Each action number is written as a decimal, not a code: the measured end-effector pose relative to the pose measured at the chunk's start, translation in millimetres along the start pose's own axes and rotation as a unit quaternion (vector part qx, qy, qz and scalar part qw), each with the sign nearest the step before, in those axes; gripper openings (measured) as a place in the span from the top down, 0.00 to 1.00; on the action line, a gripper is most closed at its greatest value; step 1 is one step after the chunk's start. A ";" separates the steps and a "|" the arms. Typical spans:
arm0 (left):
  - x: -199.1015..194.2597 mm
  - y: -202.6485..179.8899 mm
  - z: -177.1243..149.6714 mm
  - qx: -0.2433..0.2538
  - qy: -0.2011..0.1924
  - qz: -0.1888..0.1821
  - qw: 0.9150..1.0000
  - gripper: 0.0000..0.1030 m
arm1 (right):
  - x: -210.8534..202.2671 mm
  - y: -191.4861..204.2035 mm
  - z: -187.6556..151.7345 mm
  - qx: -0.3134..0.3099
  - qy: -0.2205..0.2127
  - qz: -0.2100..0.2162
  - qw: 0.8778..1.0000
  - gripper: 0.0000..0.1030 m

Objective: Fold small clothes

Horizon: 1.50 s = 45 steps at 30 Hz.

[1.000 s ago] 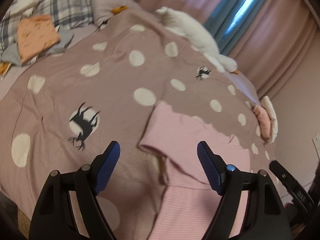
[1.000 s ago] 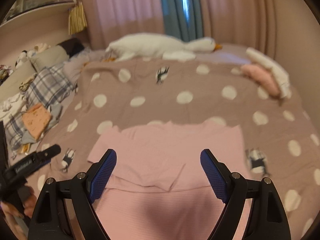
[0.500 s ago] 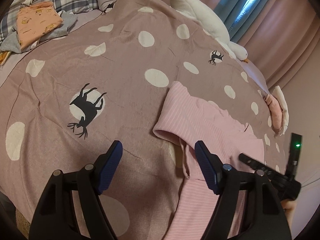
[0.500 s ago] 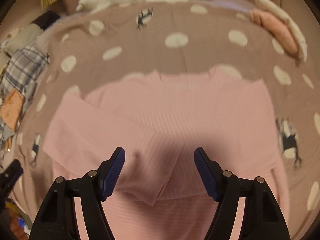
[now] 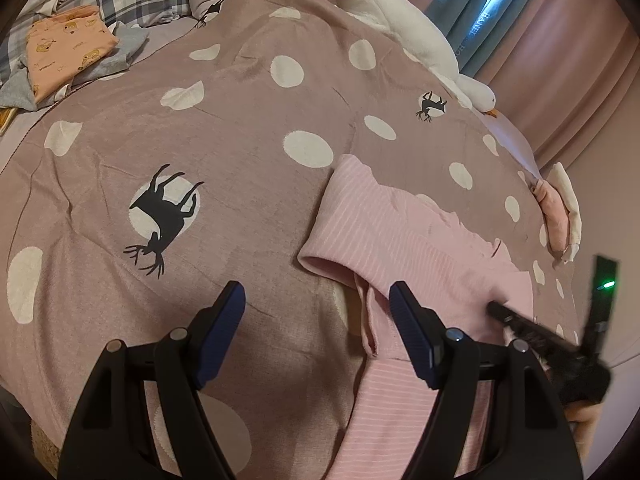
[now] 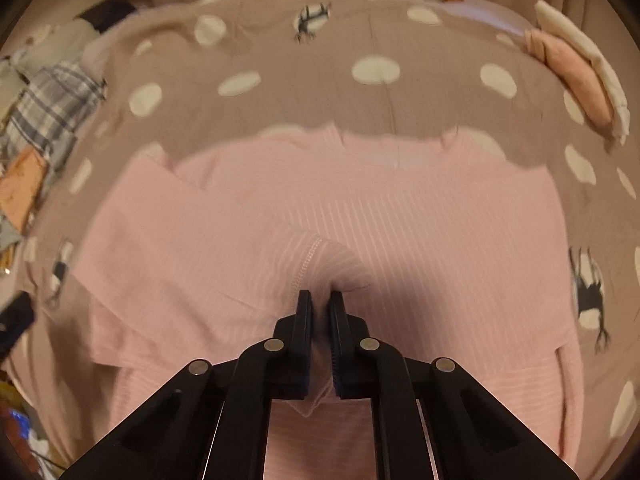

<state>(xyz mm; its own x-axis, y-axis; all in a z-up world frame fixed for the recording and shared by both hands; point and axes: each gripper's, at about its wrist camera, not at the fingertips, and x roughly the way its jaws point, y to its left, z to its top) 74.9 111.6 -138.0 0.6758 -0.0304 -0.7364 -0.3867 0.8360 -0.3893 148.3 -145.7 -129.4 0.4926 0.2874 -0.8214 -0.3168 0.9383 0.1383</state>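
Observation:
A pink ribbed top [image 6: 400, 216] lies flat on the dotted brown bedspread [image 6: 320, 80], one sleeve folded across its body. My right gripper [image 6: 320, 300] is shut on that sleeve's cuff, and the cloth bunches up between its pads. In the left wrist view the same top [image 5: 400, 232] lies to the right, its folded side edge toward me. My left gripper [image 5: 318, 304] stands open just above the bed, its right finger [image 5: 404, 312] at the top's edge and its left finger over bare bedspread. Nothing is between its pads. The right gripper [image 5: 496, 306] shows there as a dark bar pressed on the top.
A white goose plush [image 5: 400, 28] lies along the bed's far side under pink curtains. A folded orange garment [image 5: 64, 52] rests on plaid and grey cloth at the left. A folded pink and cream stack [image 6: 580, 72] sits at the right edge. A deer print [image 5: 164, 216] marks the bedspread.
My right gripper dropped toward the top and went from wide open to shut on the sleeve cuff. The left gripper sank a little and stayed open.

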 end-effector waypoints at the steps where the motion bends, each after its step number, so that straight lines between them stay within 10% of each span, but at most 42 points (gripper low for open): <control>1: 0.1 0.1 0.1 0.000 0.000 0.000 1.000 0.28 | -3.5 1.2 2.7 0.000 -0.006 0.003 1.000 0.91; 15: -6.2 -11.2 10.3 0.009 -0.009 -0.004 1.000 0.28 | -120.6 -5.4 75.8 -0.034 -0.177 -0.002 0.984 0.92; 34: 13.1 -46.4 16.2 0.040 0.013 -0.019 0.999 0.28 | -110.6 -67.3 71.7 0.007 -0.160 -0.082 0.984 0.92; 45: 57.5 -78.2 17.8 0.055 0.067 -0.069 0.994 0.73 | -87.5 -96.3 60.3 0.033 -0.124 -0.089 0.988 0.92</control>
<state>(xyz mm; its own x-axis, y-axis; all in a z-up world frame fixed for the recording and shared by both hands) 155.1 54.2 -140.1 0.6257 -0.2144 -0.7500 -0.2212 0.8732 -0.4342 184.6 -249.7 -37.5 0.7222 0.1480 -0.6757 -0.1582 0.9863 0.0470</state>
